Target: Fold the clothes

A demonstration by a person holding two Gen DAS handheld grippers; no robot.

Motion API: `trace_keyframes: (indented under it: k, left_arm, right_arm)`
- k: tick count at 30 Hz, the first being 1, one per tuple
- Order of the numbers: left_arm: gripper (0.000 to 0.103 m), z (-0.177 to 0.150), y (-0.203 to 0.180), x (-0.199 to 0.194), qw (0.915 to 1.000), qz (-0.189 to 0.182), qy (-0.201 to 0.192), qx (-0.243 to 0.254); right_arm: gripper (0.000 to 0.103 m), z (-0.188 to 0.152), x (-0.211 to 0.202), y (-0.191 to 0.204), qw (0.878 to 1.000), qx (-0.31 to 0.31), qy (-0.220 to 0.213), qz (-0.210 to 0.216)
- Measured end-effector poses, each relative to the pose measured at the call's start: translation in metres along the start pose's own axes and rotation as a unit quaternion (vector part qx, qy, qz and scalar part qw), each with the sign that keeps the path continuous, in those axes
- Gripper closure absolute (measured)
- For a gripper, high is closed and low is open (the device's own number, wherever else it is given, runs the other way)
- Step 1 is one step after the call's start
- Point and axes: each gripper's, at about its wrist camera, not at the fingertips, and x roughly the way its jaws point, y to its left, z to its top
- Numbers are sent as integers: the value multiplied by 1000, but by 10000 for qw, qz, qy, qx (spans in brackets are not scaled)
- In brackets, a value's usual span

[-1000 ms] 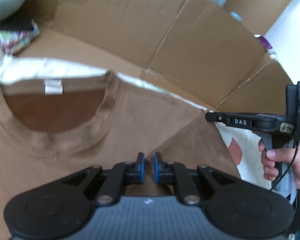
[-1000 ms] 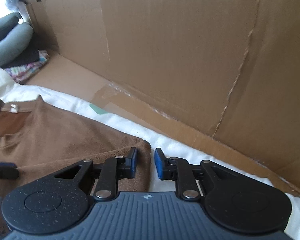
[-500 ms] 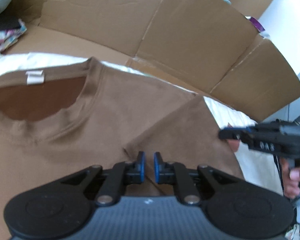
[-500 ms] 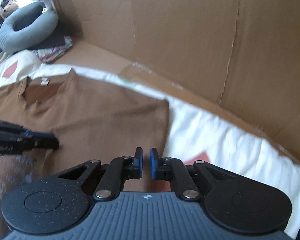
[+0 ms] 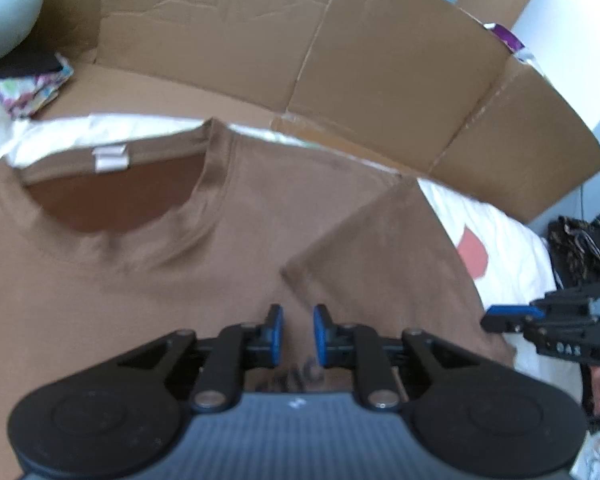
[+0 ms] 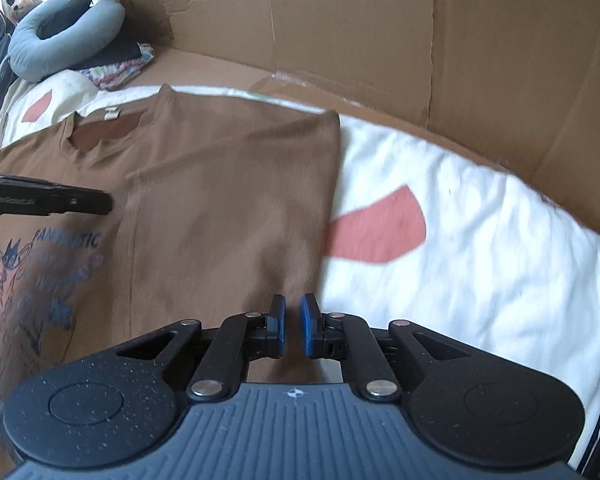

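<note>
While the brown T-shirt (image 5: 148, 280) lies flat on the white bedsheet (image 6: 460, 240) with one sleeve folded in, the left hand-held gripper (image 5: 297, 336) hovers over its chest, jaws opening, nothing between them. Above the shirt's right edge, the right hand-held gripper (image 6: 292, 326) is nearly clenched and empty. The shirt's blue print (image 6: 40, 276) is blurred and partly cut off.

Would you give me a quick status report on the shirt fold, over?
Left gripper opening, nothing between pads. Right gripper near shut, empty. Brown T-shirt flat, right sleeve folded in. Nothing in the way.
</note>
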Motion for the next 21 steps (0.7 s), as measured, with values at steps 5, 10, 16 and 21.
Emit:
trace_keyframes:
  k: [5, 10, 16, 21]
  left_arm:
    - [83, -23, 14, -35, 9999, 91, 108, 7]
    - [78, -46, 35, -79, 9989, 370, 115, -267]
    - [72, -77, 62, -134, 9948, 810, -74, -615]
    - [71, -98, 88, -174, 9863, 1202, -354, -1074]
  right_arm:
    - [93, -11, -8, 0, 9999, 128, 73, 18]
    - [92, -21, -14, 1, 9997, 171, 159, -2]
    - [92, -26, -20, 0, 9995, 147, 271, -117]
    - [92, -30, -29, 1, 9993, 129, 343, -109]
